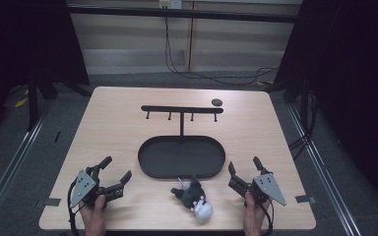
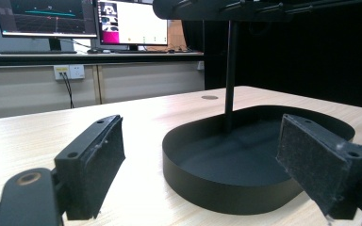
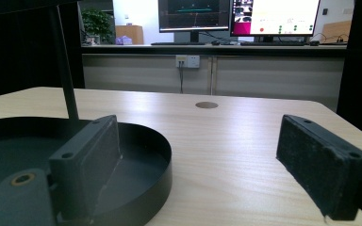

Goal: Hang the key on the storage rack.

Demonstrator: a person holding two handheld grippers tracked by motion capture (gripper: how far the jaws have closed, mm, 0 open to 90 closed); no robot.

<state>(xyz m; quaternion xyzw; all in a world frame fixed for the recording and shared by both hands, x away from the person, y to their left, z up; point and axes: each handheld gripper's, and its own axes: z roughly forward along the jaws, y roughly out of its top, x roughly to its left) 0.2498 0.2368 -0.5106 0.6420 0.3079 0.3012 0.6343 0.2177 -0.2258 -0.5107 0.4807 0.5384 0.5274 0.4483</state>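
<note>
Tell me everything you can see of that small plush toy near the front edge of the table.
The plush toy is small and soft-looking, mostly dark grey or black, with a white rounded part at its near end and a thin bluish bit sticking up at its far end. It lies on its side on the wooden table, just in front of the black oval tray, apart from its rim. It sits between the left gripper and right gripper; neither touches it. Finer details are too small to tell.

Probably a lab: a wooden table (image 1: 128, 128) between dark curtains (image 1: 24, 39), with monitors (image 3: 235, 16) beyond.
</note>
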